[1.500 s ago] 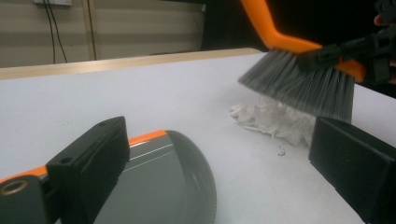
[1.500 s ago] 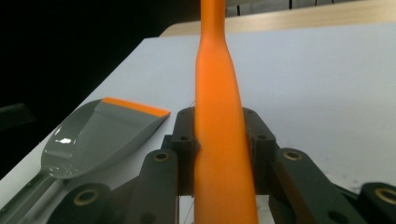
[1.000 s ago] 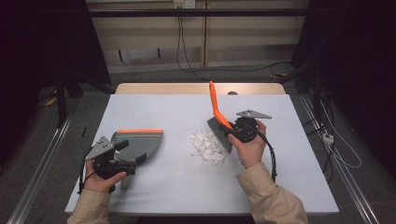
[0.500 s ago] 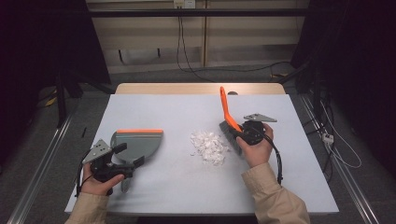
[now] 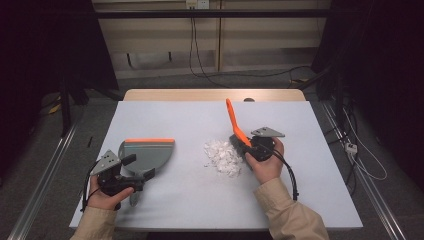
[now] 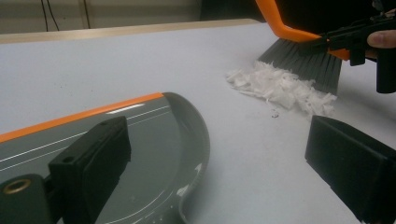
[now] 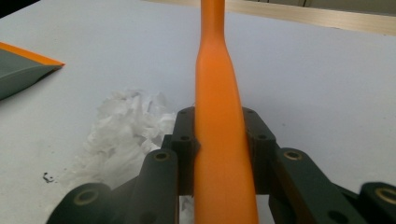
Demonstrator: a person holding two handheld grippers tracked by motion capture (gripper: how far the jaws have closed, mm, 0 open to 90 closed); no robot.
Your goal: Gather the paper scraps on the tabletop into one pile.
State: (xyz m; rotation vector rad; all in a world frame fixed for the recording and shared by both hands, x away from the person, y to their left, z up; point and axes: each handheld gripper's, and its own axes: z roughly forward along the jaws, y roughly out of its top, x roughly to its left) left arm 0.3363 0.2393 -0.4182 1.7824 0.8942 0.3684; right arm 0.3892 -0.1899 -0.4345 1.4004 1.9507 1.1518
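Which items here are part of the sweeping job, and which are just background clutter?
In the job:
- brush, clamped in the right gripper
- heap of white paper scraps
- dustpan, beside the left gripper, whose jaws stand apart
- table, the work surface

Just lying about:
- cables on the floor behind the table
- power strip on the floor at right

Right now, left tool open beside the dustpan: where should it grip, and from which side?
Likely the raised curved rim of the dustpan, coming from the person's side. That wall is thin and stands up, and already runs between the open jaws of the left tool. The orange lip on the far side looks flat on the table, a poor pinch.
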